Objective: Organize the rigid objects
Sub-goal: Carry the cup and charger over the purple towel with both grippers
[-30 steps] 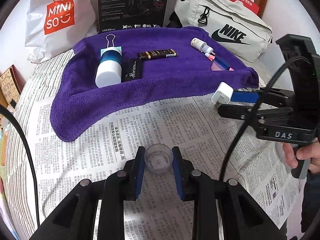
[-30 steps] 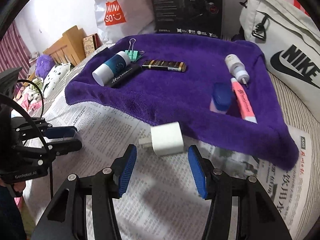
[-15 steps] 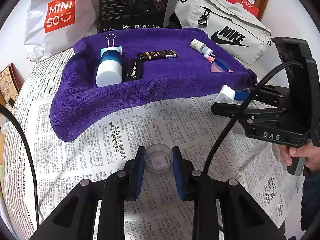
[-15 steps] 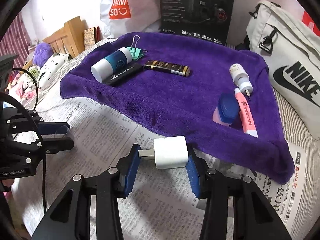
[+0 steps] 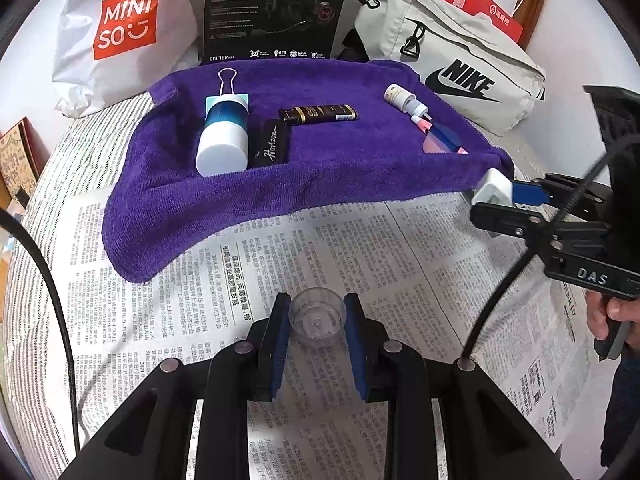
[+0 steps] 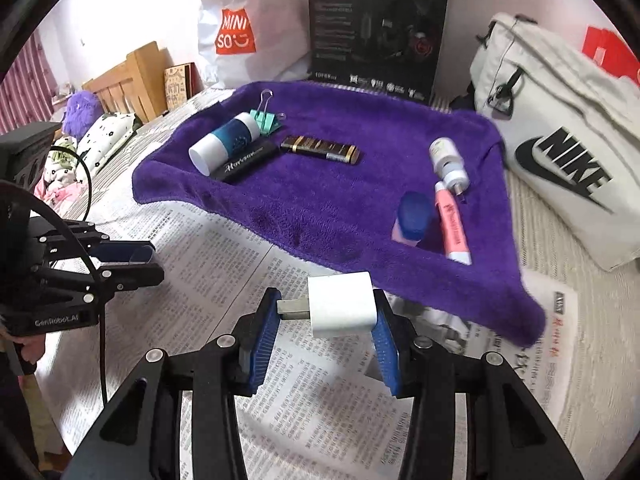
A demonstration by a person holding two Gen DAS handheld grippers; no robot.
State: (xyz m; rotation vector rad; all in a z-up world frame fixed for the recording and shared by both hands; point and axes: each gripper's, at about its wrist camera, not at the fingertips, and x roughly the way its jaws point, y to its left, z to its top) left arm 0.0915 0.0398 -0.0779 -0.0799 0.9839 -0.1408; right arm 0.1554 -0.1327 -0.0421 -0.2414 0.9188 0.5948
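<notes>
My left gripper (image 5: 317, 332) is shut on a small clear plastic cup (image 5: 317, 316) over the newspaper (image 5: 360, 248). My right gripper (image 6: 326, 322) is shut on a white USB charger (image 6: 342, 308) and holds it above the newspaper near the front edge of the purple towel (image 6: 340, 192). The charger also shows in the left wrist view (image 5: 492, 190). On the towel lie a white and blue bottle (image 5: 222, 136), a binder clip (image 5: 227, 84), a black Horizon case (image 5: 270, 148), a dark lighter (image 5: 318, 115), a small dropper bottle (image 6: 448, 162), a pink tube (image 6: 452, 226) and a blue-capped item (image 6: 414, 218).
A Miniso bag (image 5: 120, 28), a black Edifier box (image 5: 276, 8) and a grey Nike bag (image 5: 452, 68) stand behind the towel. A wooden headboard (image 6: 128, 80) and plush toys (image 6: 80, 108) are at the far left.
My right gripper closed on the white charger and lifted it off the newspaper, moving toward the towel. The left gripper stays shut on the cup.
</notes>
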